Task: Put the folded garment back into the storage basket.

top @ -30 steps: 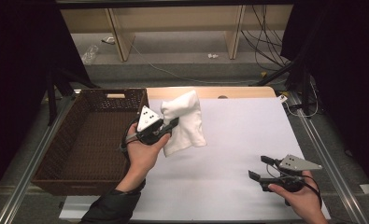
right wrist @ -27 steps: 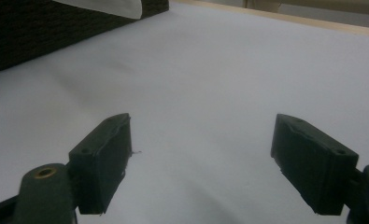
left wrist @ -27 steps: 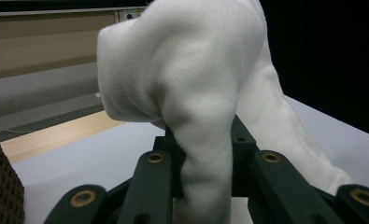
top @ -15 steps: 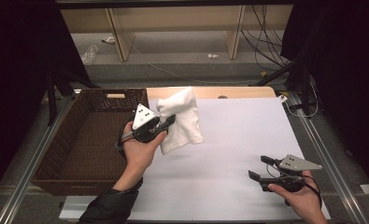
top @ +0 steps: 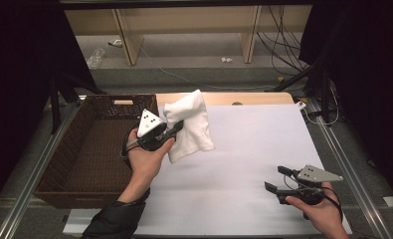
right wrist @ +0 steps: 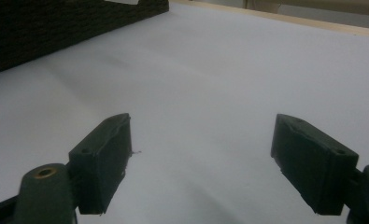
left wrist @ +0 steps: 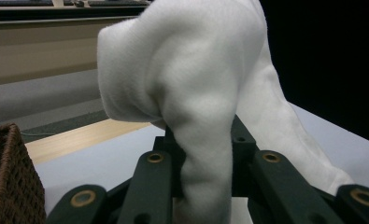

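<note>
So the left gripper (top: pixel 176 127) has its jaws pinched shut on the white towel (top: pixel 191 124), and it's carrying it. Compared with a second ago the whole bundle has drifted left: it was hanging over the white sheet (top: pixel 253 149) near the bench's far-left area, and now the hand sits right at the basket's near wall line, with the towel dangling just beside the wicker basket (top: pixel 84 164), which runs along the left edge of the bench. In the left gripper view the towel (left wrist: pixel 196 93) bulges up and over the jaws and a strip of it runs down between them, so the hold looks decent. A bit of basket rim (left wrist: pixel 9 177) shows at the lower left there.

The right gripper (top: pixel 278 186) hasn't budged over that second. It sits low near the front-right corner of the bench, jaws spread wide with nothing between them, just bare sheet in its own view.

Best guess is the towel's headed into the basket, and the drop-off isn't far away. The loose tail hangs on the sheet side, so it could drape over the basket's rim if the release comes too early.
</note>
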